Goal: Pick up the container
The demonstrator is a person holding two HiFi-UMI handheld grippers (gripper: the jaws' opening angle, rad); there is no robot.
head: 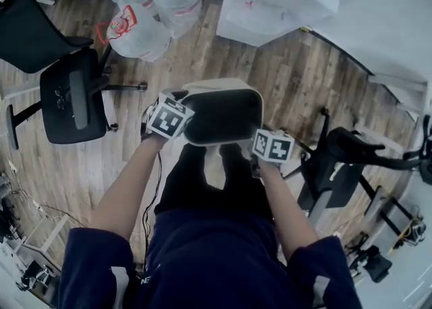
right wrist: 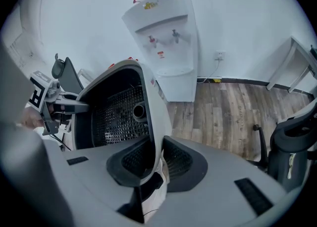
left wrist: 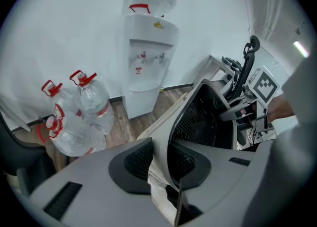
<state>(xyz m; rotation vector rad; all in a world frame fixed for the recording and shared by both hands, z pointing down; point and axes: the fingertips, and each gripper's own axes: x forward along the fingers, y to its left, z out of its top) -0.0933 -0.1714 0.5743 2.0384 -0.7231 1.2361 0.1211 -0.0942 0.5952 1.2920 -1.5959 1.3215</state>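
The container (head: 223, 113) is a beige bin with a black perforated inside. It hangs above the wooden floor in front of the person's legs. My left gripper (head: 170, 116) is shut on its left rim, and my right gripper (head: 271, 146) is shut on its right rim. In the left gripper view the container's wall (left wrist: 166, 137) is clamped between the left gripper (left wrist: 159, 164), one pad outside and one inside. The right gripper view shows the container's other wall (right wrist: 153, 117) pinched in the right gripper (right wrist: 157, 164), with the mesh inside open to the left.
Large water bottles (head: 145, 4) with red caps lie on the floor ahead, next to a white water dispenser (right wrist: 171, 37) against the wall. A black office chair (head: 71, 95) stands at the left. Another dark chair (head: 347, 166) is at the right.
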